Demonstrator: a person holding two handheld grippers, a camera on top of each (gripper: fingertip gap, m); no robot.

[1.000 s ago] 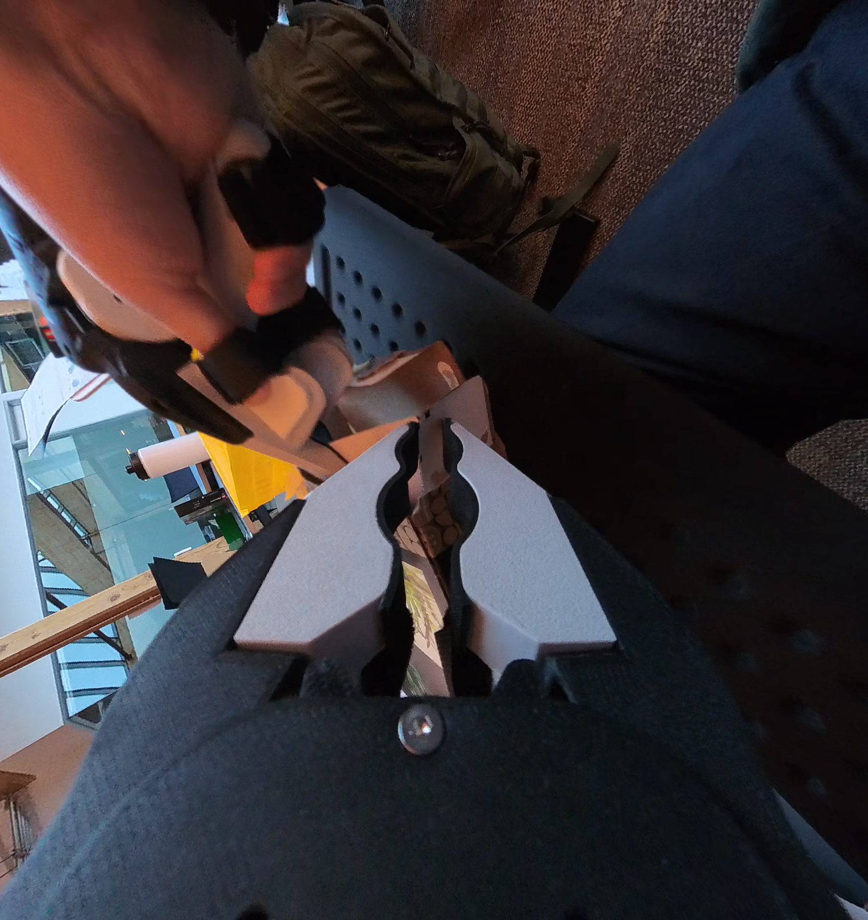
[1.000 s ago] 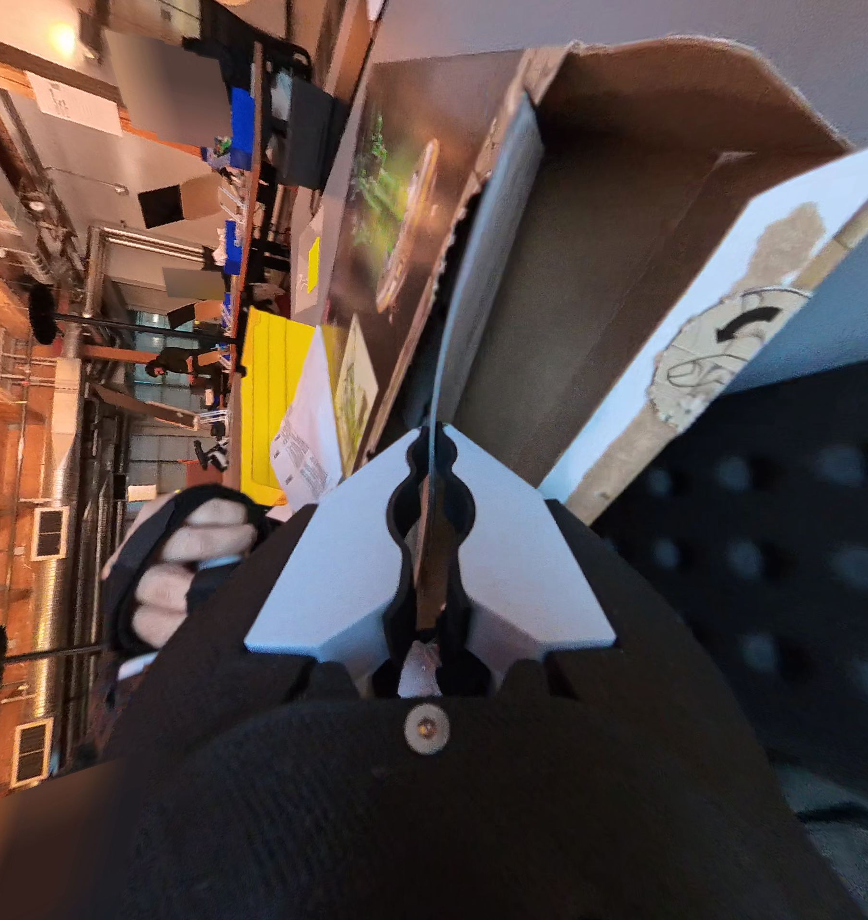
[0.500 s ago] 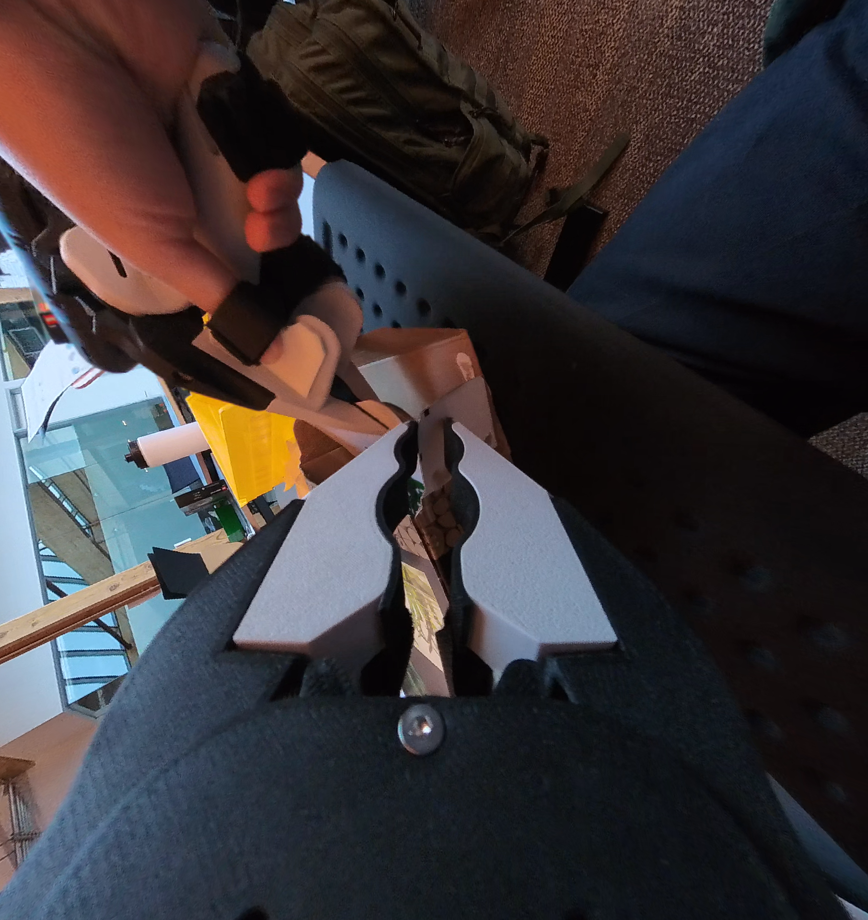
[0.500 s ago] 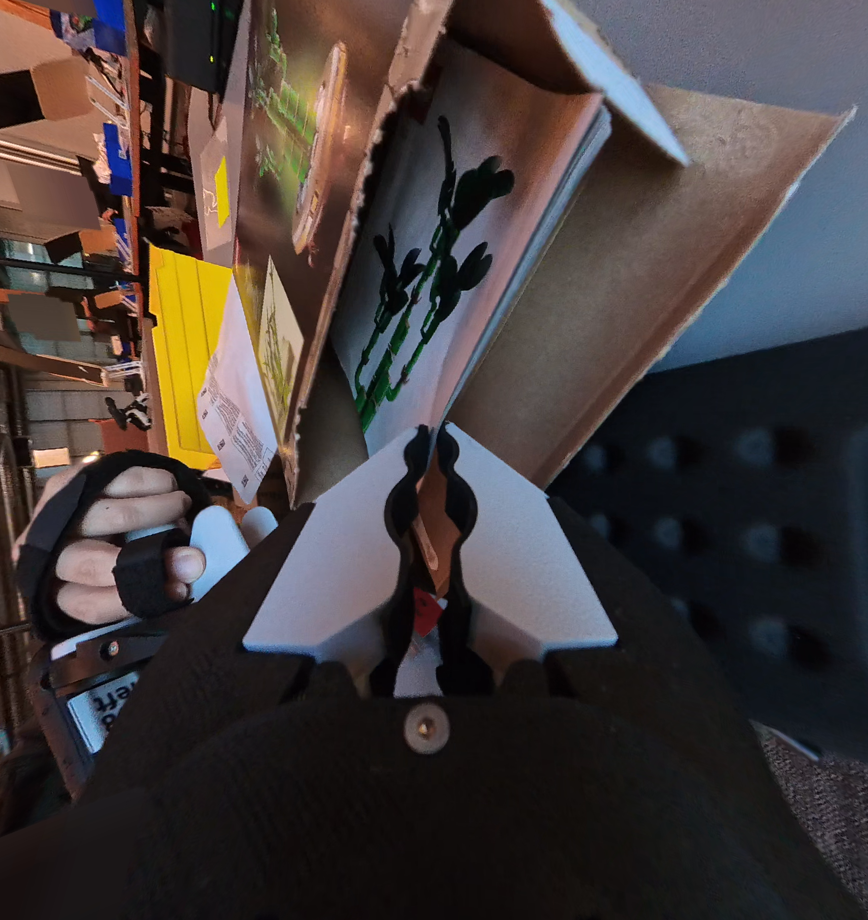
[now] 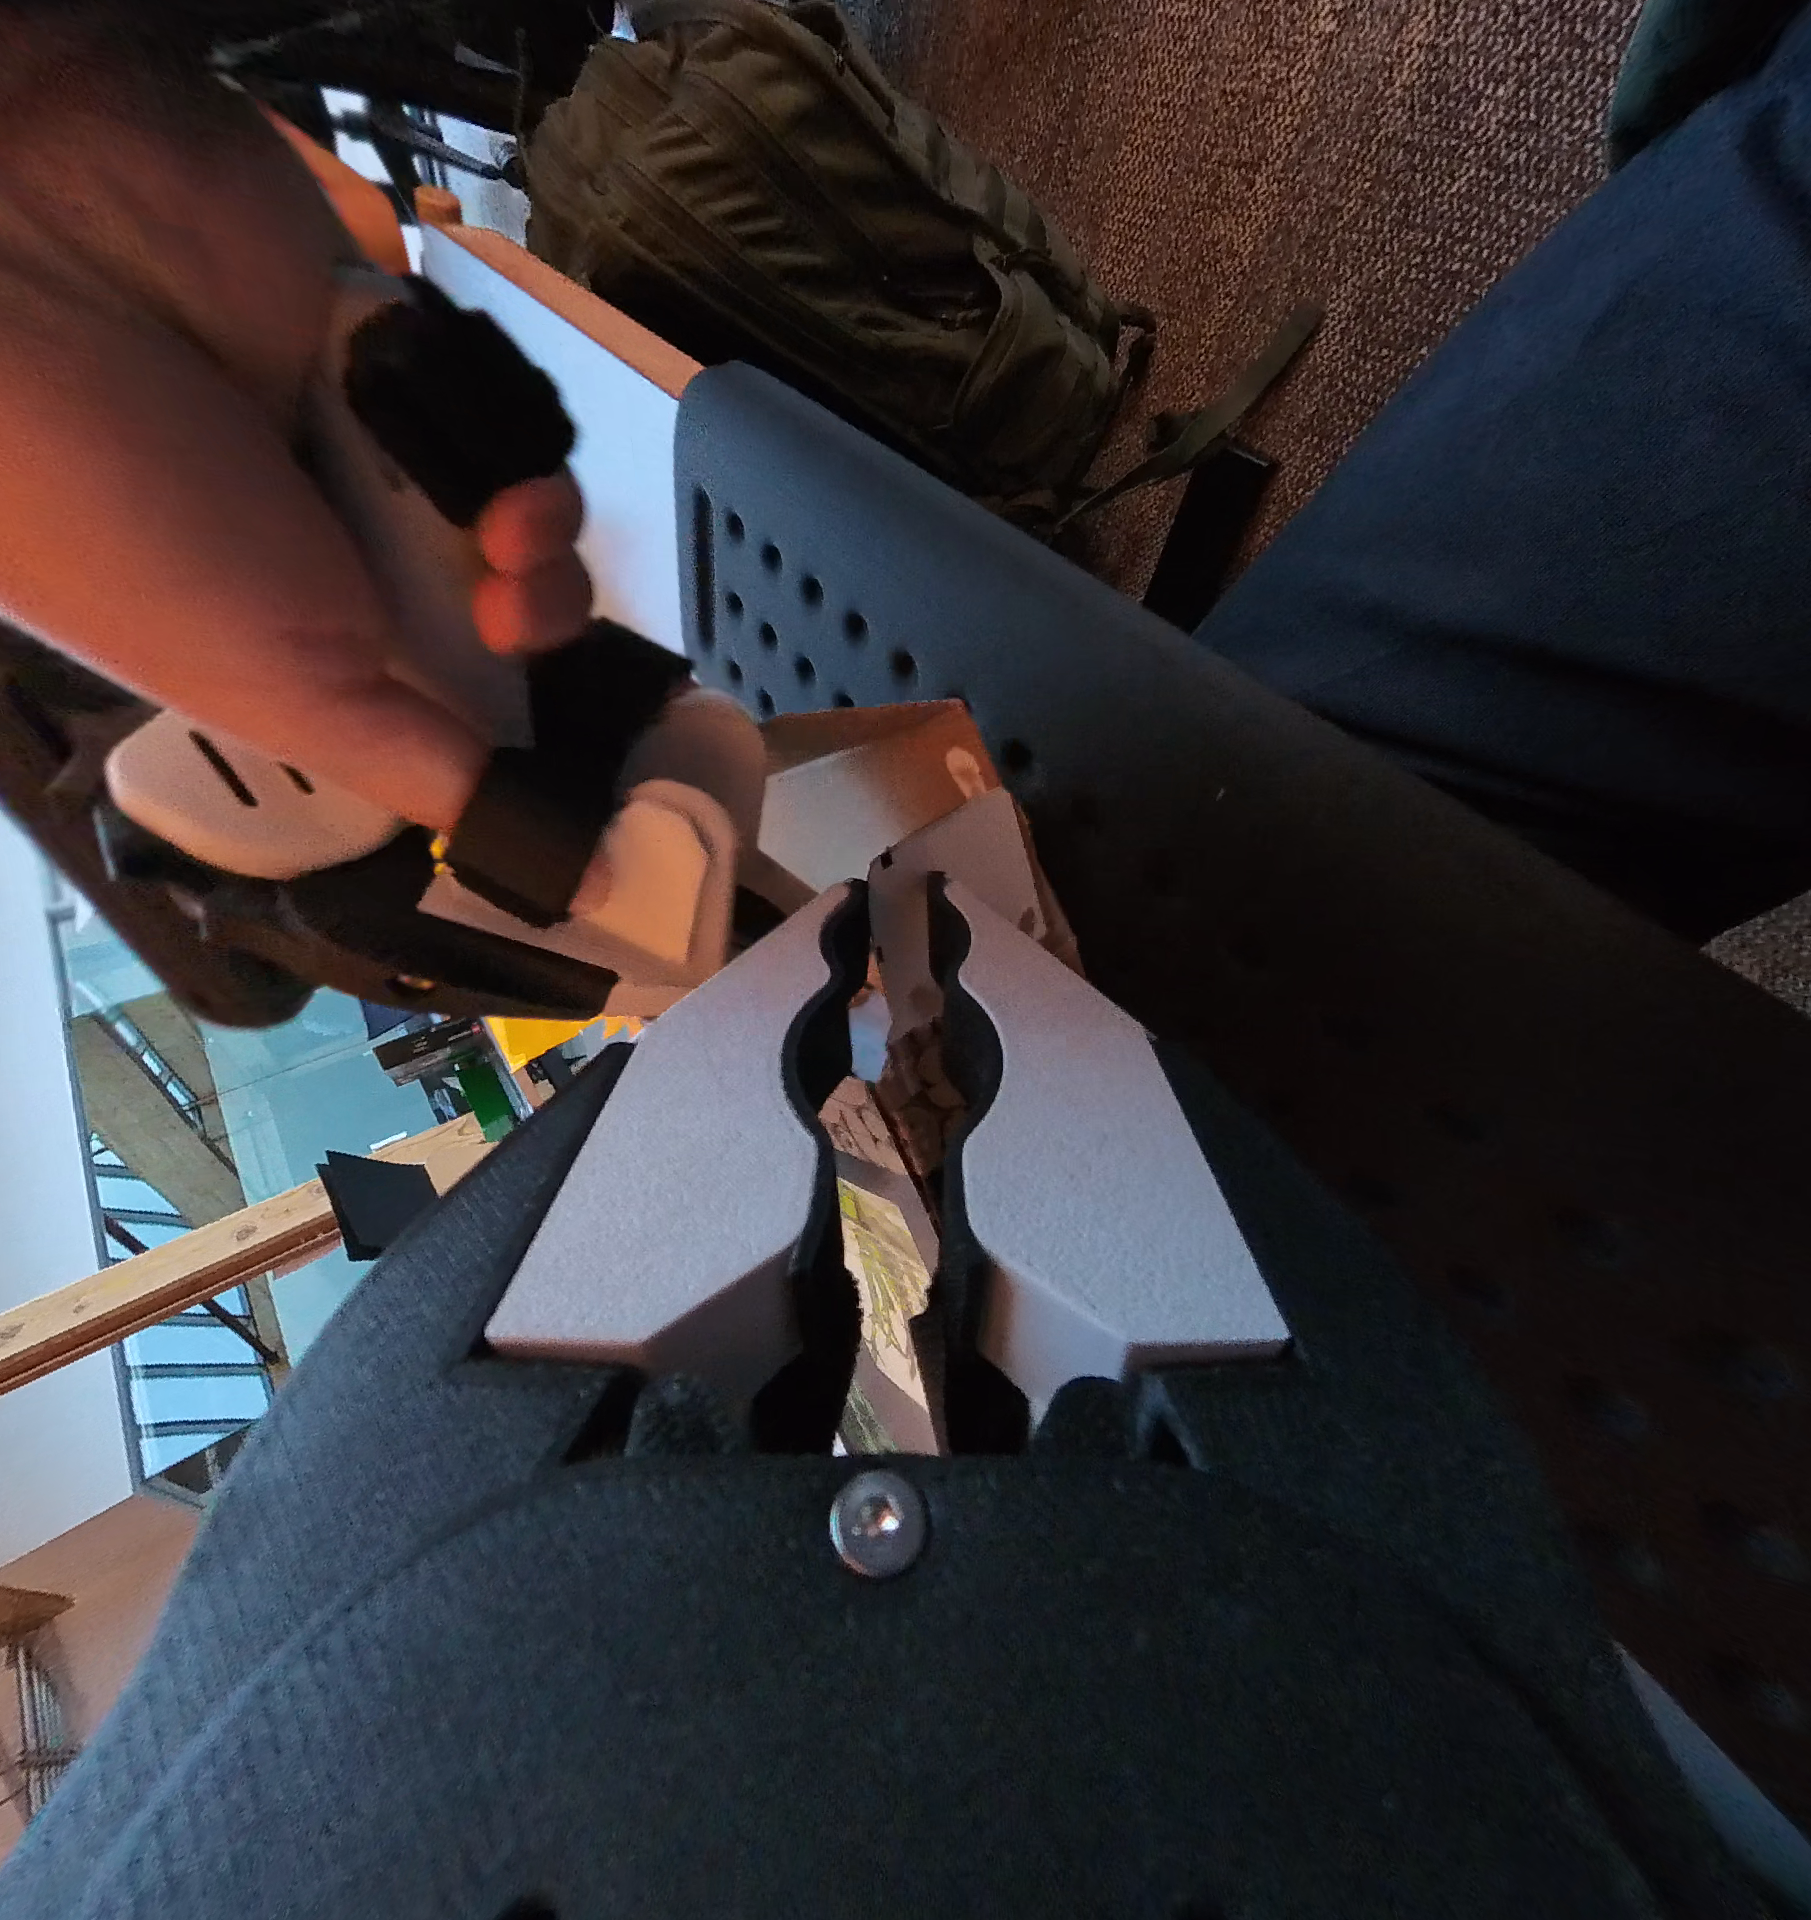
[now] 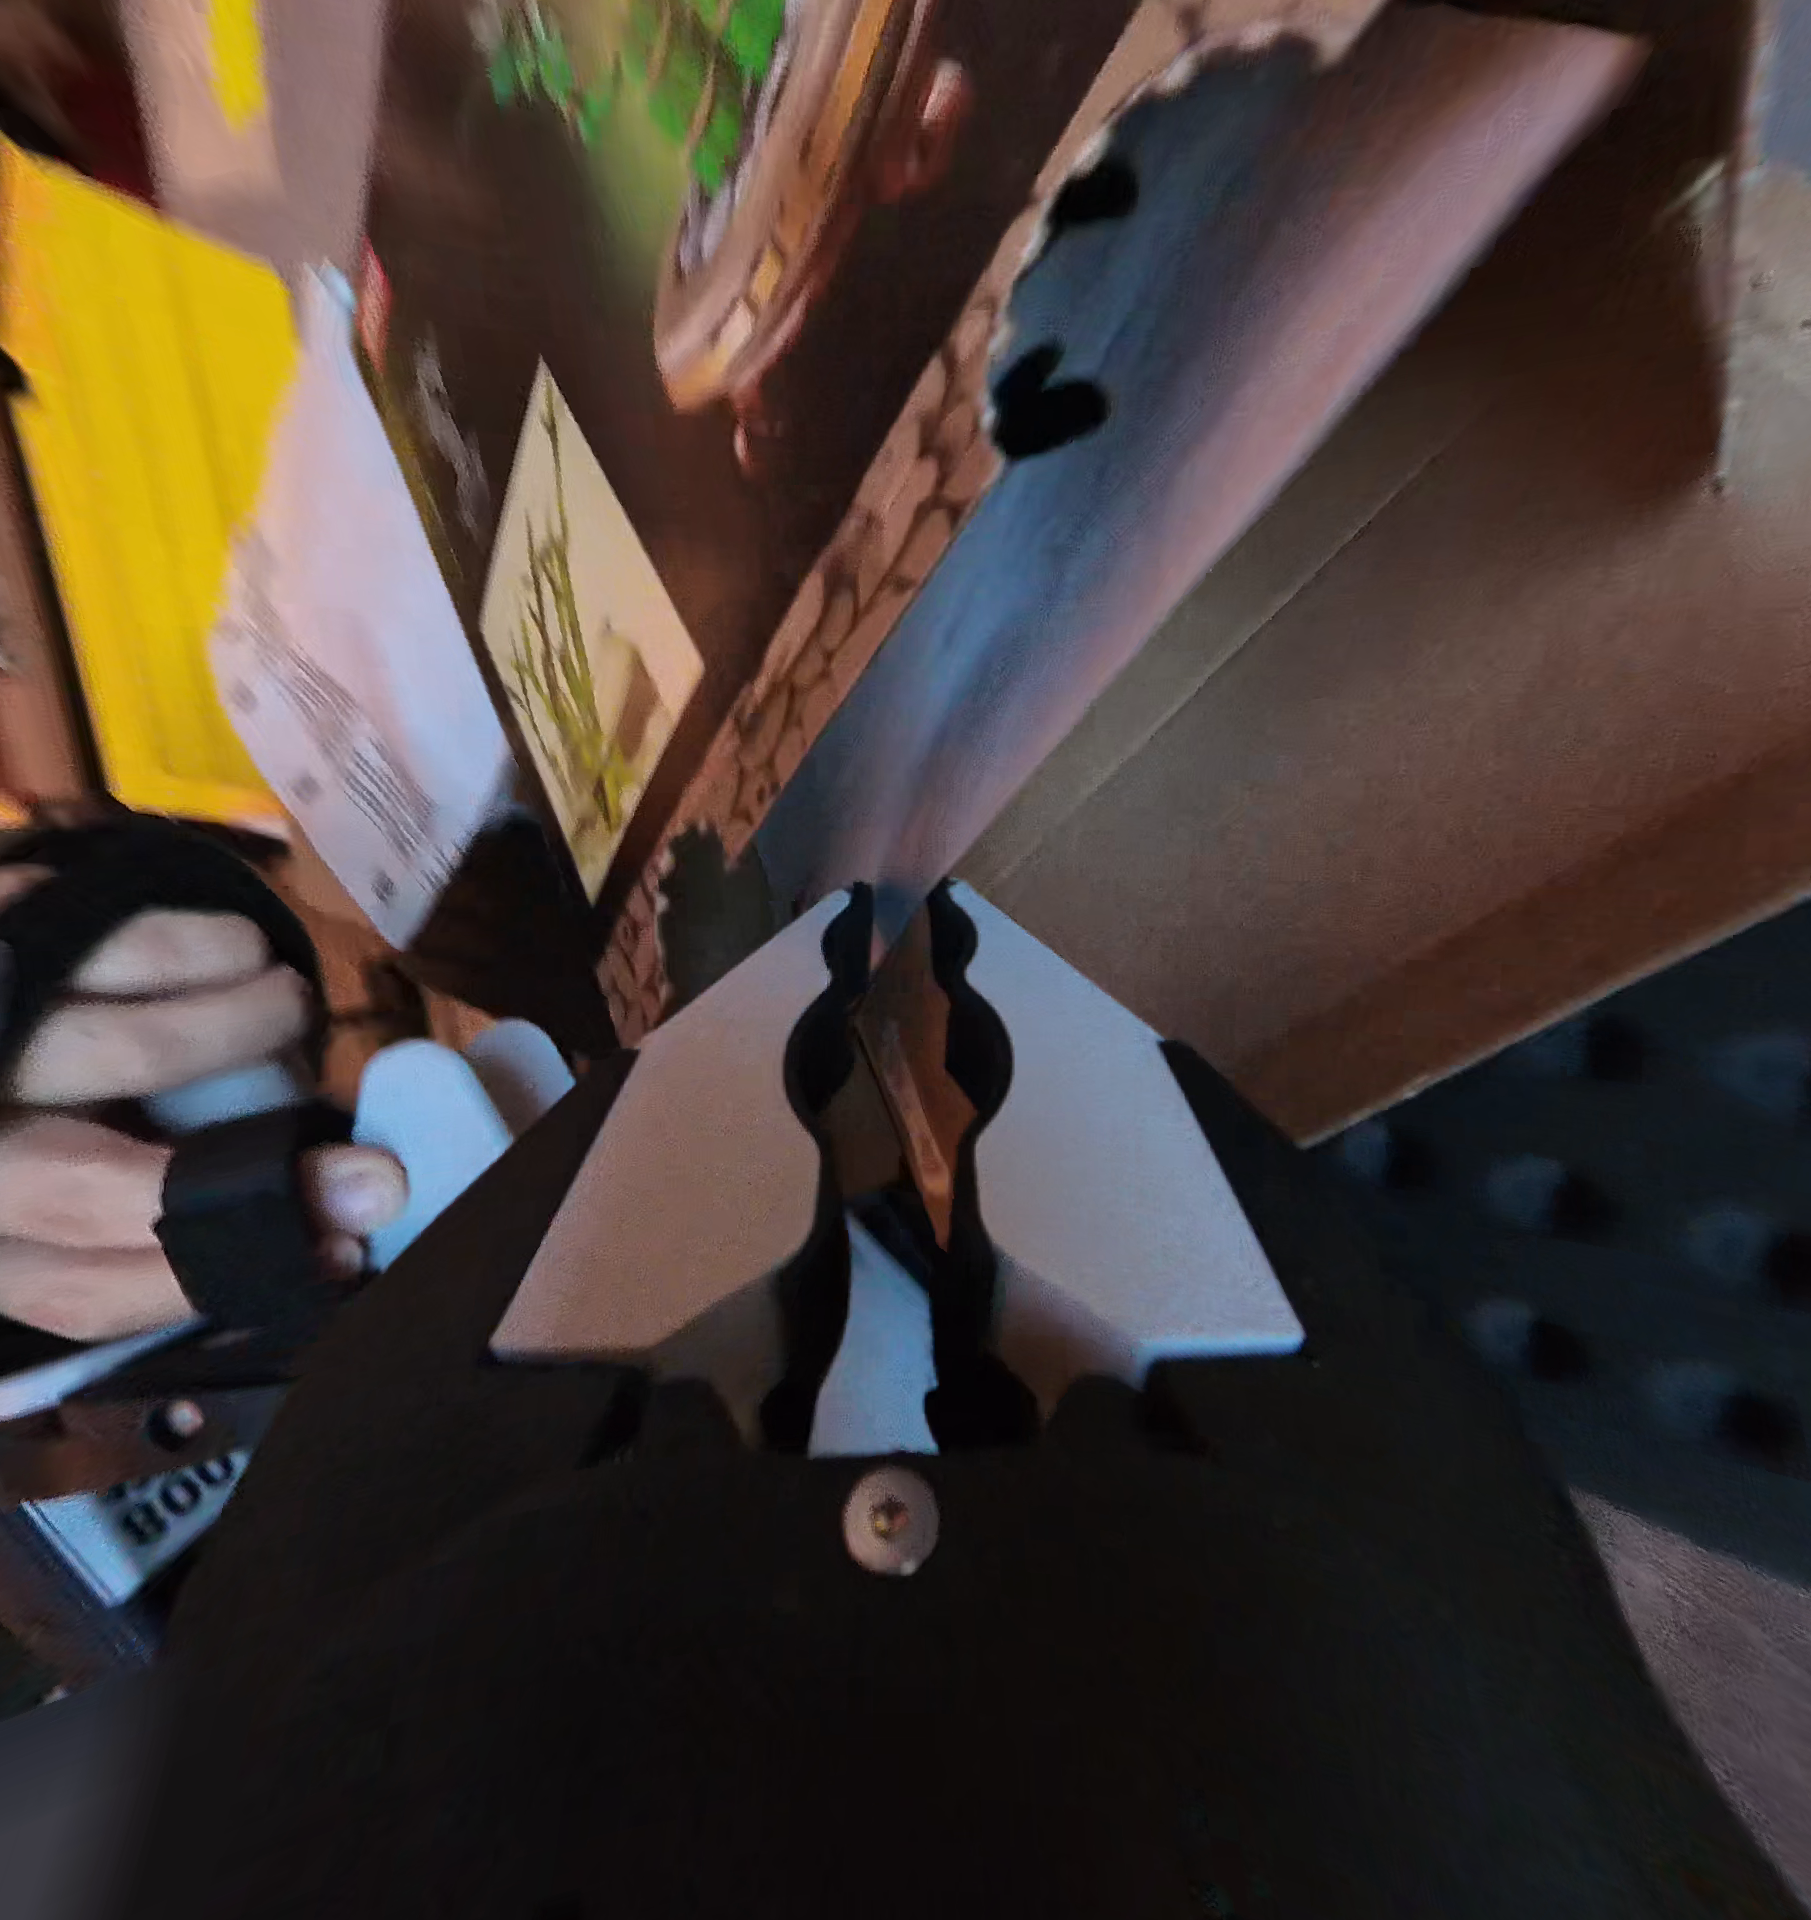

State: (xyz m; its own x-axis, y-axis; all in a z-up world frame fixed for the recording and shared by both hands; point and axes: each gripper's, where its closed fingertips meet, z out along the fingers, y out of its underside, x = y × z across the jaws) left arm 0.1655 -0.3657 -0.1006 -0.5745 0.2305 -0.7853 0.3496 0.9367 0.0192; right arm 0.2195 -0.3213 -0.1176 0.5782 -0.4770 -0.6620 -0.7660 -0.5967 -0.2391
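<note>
A cardboard box [image 5: 859, 790] with a dark printed face [image 6: 589, 343] is held between both grippers over a dark perforated chair [image 5: 984, 623]. My left gripper [image 5: 899, 894] is shut on the box's printed edge. My right gripper [image 6: 901, 899] is shut on a brown cardboard flap [image 6: 1400, 779] of the opened box. A white booklet [image 6: 1088, 520] with dark plant shapes lies inside the opening. The hand holding the right gripper [image 5: 205, 520] is close at the upper left of the left wrist view. The right wrist view is blurred.
An olive backpack [image 5: 828, 239] lies on the brown carpet [image 5: 1244, 156] behind the chair. A person's leg in navy cloth [image 5: 1555, 520] is at the right. A yellow bin [image 6: 132, 468] and a white printed sheet [image 6: 361, 675] are beyond the box. About 7 centimetres separates my left fingertips from my right.
The right gripper has swung the flap outward, which opened the box and exposed the booklet. The right wrist view is now closer and blurred. The left gripper keeps its grip.
</note>
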